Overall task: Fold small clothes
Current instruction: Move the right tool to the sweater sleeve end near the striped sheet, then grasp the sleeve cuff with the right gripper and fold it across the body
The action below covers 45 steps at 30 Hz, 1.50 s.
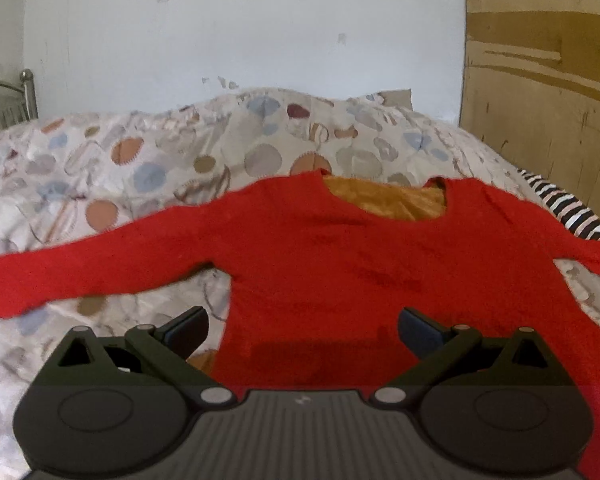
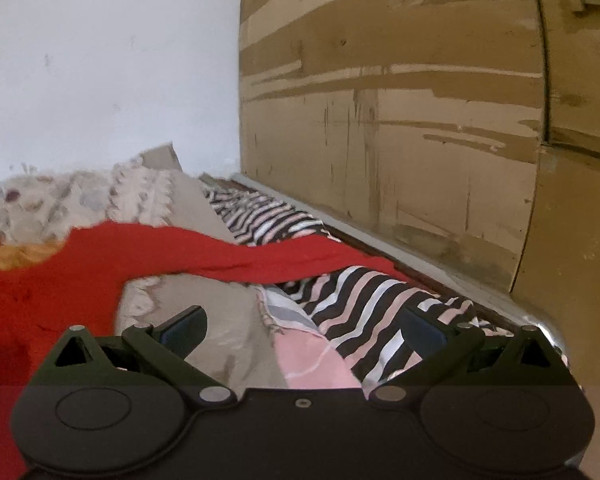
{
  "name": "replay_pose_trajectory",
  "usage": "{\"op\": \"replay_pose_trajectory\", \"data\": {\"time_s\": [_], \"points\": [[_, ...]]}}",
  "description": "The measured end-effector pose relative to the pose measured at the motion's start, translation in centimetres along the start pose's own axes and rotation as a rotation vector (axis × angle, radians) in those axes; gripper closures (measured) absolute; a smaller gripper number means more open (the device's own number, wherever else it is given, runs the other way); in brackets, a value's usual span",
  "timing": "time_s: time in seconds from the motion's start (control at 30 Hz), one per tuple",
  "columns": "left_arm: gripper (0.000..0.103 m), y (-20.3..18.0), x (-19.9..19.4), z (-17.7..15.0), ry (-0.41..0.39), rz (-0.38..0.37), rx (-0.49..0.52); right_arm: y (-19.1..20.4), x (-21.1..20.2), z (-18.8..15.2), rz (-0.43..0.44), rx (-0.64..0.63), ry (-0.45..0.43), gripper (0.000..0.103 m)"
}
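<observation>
No readable writing or brand anywhere. Left gripper (image 1: 303, 330) at bottom centre of left wrist view, jaws spread wide, nothing between them, over the hem of a red long-sleeved sweater (image 1: 340, 256) laid flat, sleeves out, mid-frame on a bed w/ circle-print quilt (image 1: 148, 160). Right gripper (image 2: 302, 330) at bottom centre of right view, jaws spread, empty, above a striped cloth (image 2: 364, 300). Behind: white scuffed wall (image 1: 240, 20), worn wooden wardrobe (image 2: 400, 100) at upper right.

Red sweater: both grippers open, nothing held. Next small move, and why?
Probably lower the left gripper onto the red sweater hem and close. The sweater lies flat and unfolded; the open left gripper hovers over its lower body, while the right gripper faces striped cloth.
</observation>
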<state>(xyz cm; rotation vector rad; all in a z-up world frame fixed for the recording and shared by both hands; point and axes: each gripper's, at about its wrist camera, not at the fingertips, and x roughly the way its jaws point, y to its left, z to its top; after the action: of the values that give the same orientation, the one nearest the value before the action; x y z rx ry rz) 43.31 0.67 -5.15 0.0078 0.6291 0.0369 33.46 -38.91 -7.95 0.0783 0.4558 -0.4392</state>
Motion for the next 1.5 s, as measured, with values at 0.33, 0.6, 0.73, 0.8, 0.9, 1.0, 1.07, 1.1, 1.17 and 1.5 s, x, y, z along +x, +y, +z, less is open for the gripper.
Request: {"op": "replay_pose_trajectory", "data": {"time_s": [0.33, 0.6, 0.73, 0.8, 0.9, 1.0, 1.07, 1.1, 1.17, 1.5], "points": [[0.0, -1.3, 3.3, -5.0, 0.025, -0.008, 0.079, -3.4, 8.4, 3.0, 0.129, 0.12, 0.071, 0.0], [0.0, -1.5, 3.1, -6.4, -0.027, -0.013, 0.088, -8.7, 17.4, 5.6, 0.042, 0.409, 0.182, 0.001], [0.001, -1.6, 3.1, -6.6, -0.035, -0.009, 0.091, -11.5, 20.8, 5.2, -0.044, 0.579, 0.217, 0.012], [0.0, -1.7, 3.0, -6.7, -0.038, -0.002, 0.097, -12.6, 22.4, 4.8, -0.081, 0.687, 0.24, 0.02], [0.0, -1.9, 3.1, -6.7, -0.04, 0.006, 0.104, -13.7, 24.3, 3.9, -0.101, 0.832, 0.283, 0.022], [0.0, -1.9, 3.0, -6.7, -0.043, 0.008, 0.105, -13.6, 25.5, 3.7, -0.134, 0.852, 0.289, 0.028], [0.0, -1.9, 3.0, -6.7, -0.044, 0.007, 0.104, -13.6, 26.3, 3.6, -0.133, 0.873, 0.288, 0.029], [0.0, -1.9, 3.0, -6.7, -0.045, 0.006, 0.103, -13.7, 26.7, 3.5, -0.13, 0.893, 0.283, 0.033], [0.0, -1.8, 3.0, -6.7, -0.045, 0.003, 0.101, -13.8, 27.1, 3.2, -0.126, 0.94, 0.262, 0.053], [0.0, -1.7, 3.0, -6.7, -0.049, 0.001, 0.097, -11.0, 23.1, 7.8, -0.167, 0.821, 0.081, 0.097]]}}
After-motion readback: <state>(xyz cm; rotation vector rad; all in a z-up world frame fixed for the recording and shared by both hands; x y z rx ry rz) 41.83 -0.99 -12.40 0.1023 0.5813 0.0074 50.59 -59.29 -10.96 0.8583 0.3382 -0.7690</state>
